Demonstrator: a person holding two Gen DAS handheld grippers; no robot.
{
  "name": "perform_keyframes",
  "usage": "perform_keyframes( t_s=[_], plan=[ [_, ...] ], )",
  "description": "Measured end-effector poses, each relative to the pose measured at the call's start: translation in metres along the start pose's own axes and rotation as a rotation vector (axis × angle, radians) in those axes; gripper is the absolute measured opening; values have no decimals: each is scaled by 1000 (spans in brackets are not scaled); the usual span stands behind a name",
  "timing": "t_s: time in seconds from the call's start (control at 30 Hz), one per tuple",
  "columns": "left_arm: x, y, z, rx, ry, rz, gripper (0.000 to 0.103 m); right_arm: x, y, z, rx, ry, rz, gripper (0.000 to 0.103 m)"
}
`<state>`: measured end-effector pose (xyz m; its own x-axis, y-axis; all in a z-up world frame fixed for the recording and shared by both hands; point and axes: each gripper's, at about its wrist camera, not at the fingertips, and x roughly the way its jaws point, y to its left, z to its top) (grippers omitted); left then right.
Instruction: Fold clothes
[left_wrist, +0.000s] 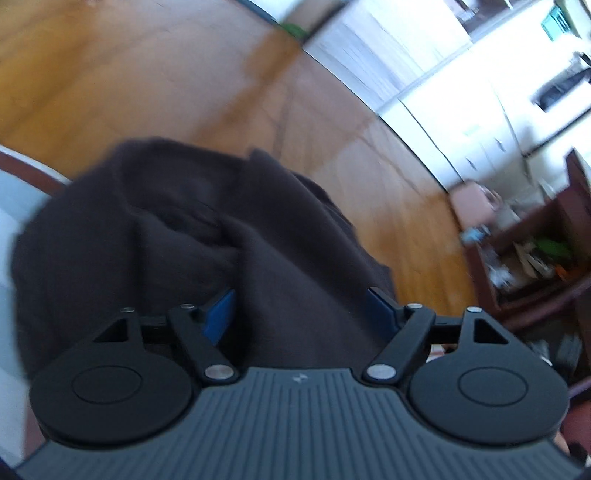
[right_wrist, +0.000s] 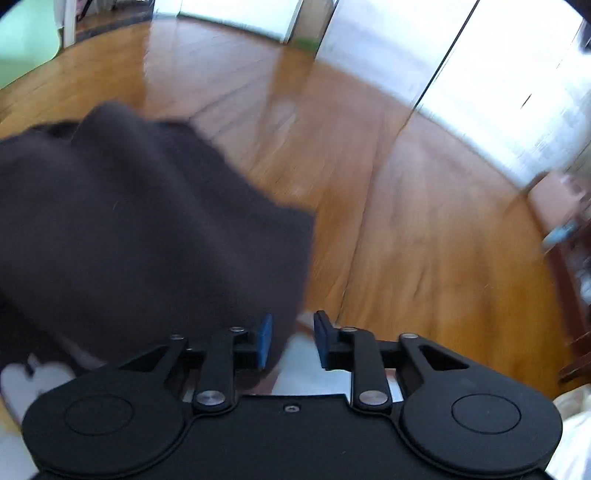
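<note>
A dark brown garment (left_wrist: 192, 236) fills the middle and left of the left wrist view and bulges between the blue pads (left_wrist: 218, 317) of my left gripper (left_wrist: 301, 314), whose jaws stand wide with cloth between and over them. In the right wrist view the same garment (right_wrist: 129, 221) hangs at the left, blurred by motion. My right gripper (right_wrist: 291, 339) has its blue pads (right_wrist: 264, 339) a small gap apart; the garment's edge lies against the left pad, and the gap shows a pale surface. Both views are blurred.
A wooden floor (right_wrist: 406, 221) lies beyond. White cupboards (left_wrist: 424, 74) stand at the back. A dark wood shelf unit (left_wrist: 535, 258) with clutter is at the right. A pale surface with a dark red edge (left_wrist: 22, 166) is at the left.
</note>
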<state>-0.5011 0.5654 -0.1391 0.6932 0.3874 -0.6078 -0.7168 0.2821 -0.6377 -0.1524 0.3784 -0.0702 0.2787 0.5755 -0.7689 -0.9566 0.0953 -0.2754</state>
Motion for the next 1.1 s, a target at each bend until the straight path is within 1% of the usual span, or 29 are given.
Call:
perform_keyframes(
  t_s=[0.03, 0.07, 0.1, 0.13, 0.17, 0.23, 0.33, 0.4, 0.47, 0.5, 0.53, 0.57, 0.6, 0.63, 0.73, 0.8, 0.87, 0.93, 0.97, 1.0, 1.03, 1.07, 1.1],
  plan=[
    [6, -4, -2, 36, 18, -18, 73, -5, -1, 7, 21, -21, 18, 47],
    [12, -9, -5, 71, 35, -35, 64, -9, -2, 14, 53, -42, 56, 52],
    [15, -13, -7, 89, 49, -35, 27, -12, -3, 18, 88, -59, 108, 55],
    [18, -17, -9, 107, 62, -36, 7, -15, -4, 22, 122, -76, 159, 62],
    [21, -21, -11, 125, 75, -36, 5, -16, -5, 26, 158, -89, 214, 64],
    [26, -29, -16, 161, 100, -41, 5, -7, 1, 29, 220, -77, 324, 64],
    [5, -52, -23, 211, 72, -203, 5, 14, 3, 32, 289, -31, 472, 64],
    [10, -61, -32, 153, 135, -290, 5, 28, -6, 38, 342, -2, 569, 64],
    [14, -70, -40, 97, 198, -374, 5, 33, -10, 46, 396, 29, 672, 65],
    [18, -75, -46, 100, 225, -379, 5, 32, -11, 48, 402, 33, 698, 65],
    [22, -80, -53, 103, 252, -384, 5, 31, -13, 50, 409, 38, 724, 69],
    [25, -84, -59, 105, 279, -389, 5, 30, -14, 52, 415, 43, 750, 76],
    [29, -89, -65, 110, 306, -393, 5, 29, -15, 54, 421, 47, 775, 82],
    [33, -94, -70, 133, 334, -389, 5, 28, -17, 56, 427, 52, 801, 88],
    [47, -104, -86, 201, 410, -351, 5, 32, -8, 55, 415, 92, 842, 90],
    [50, -104, -92, 210, 427, -328, 6, 39, 4, 51, 392, 138, 861, 91],
    [43, -97, -88, 189, 423, -307, 6, 60, 21, 53, 362, 214, 878, 91],
    [36, -90, -84, 167, 419, -285, 6, 82, 45, 58, 337, 315, 874, 91],
    [33, -87, -82, 157, 417, -274, 6, 92, 58, 62, 296, 351, 870, 89],
    [29, -83, -80, 146, 415, -264, 7, 98, 68, 64, 249, 363, 854, 79],
    [26, -80, -78, 136, 413, -253, 12, 102, 77, 66, 208, 361, 815, 19],
    [23, -77, -76, 125, 411, -242, 15, 102, 80, 68, 178, 363, 769, 11],
    [19, -73, -74, 114, 409, -231, 29, 99, 80, 70, 169, 343, 733, 11]
  ],
)
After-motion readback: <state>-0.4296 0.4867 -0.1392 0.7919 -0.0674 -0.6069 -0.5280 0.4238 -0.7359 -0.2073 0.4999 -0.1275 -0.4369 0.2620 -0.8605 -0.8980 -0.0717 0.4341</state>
